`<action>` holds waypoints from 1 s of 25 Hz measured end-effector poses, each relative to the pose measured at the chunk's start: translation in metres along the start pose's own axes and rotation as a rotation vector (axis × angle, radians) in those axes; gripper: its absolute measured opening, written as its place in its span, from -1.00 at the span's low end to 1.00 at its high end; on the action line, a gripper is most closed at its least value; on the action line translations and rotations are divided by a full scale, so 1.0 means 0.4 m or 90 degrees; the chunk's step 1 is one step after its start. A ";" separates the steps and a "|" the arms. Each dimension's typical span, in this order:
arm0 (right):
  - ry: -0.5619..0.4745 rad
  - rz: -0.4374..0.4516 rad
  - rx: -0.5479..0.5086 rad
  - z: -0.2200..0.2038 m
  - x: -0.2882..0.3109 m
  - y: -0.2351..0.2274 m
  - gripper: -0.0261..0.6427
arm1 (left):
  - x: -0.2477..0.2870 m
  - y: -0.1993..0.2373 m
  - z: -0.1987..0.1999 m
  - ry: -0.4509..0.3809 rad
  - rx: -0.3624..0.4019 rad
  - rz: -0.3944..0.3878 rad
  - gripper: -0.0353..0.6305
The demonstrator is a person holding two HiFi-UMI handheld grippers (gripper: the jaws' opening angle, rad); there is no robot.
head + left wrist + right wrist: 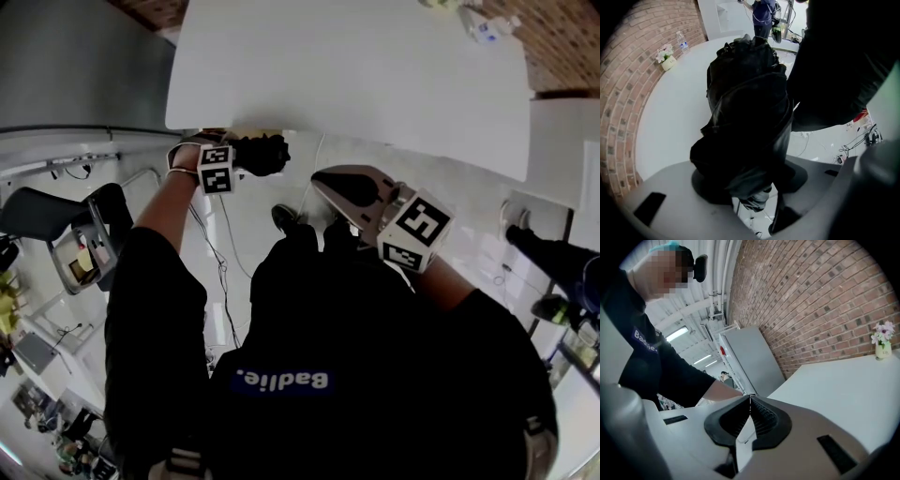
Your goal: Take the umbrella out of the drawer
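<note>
Your left claw [754, 180] clamped on umbrella [750, 103] fabric only: could slip, snag table [670, 117] edge near claw. Right claw [749, 401] jaws together, empty.

Bright overhead light; fisheye warping at edges; dark vignetted corners.

The umbrella [749, 98] is black and folded shut, its glossy cloth bunched in loose, crumpled folds round the shaft. It is clamped near one end between the two fingers [670, 201] of the left gripper [752, 185], with a short grey-tinged tuft of cloth poking out behind them. The rest of its bulk runs lengthwise out from the fingers. It sits just beside the near edge of the white bench [670, 117], not resting on the bench top.
</note>
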State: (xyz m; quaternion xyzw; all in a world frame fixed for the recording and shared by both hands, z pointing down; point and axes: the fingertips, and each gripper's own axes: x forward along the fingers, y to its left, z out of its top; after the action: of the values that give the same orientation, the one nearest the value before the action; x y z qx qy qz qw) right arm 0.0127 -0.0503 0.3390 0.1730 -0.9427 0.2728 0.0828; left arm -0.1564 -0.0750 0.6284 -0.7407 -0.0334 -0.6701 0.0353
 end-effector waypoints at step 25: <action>-0.044 -0.081 -0.039 0.101 -0.123 -0.021 -0.83 | -0.135 0.307 0.024 0.060 -0.061 0.026 -0.23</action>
State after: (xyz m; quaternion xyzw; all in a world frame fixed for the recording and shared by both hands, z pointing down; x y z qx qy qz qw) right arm 0.0587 -0.0651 0.2968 0.2392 -0.9402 0.2316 0.0726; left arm -0.1404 -0.1965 0.5728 -0.7096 0.0160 -0.7043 0.0151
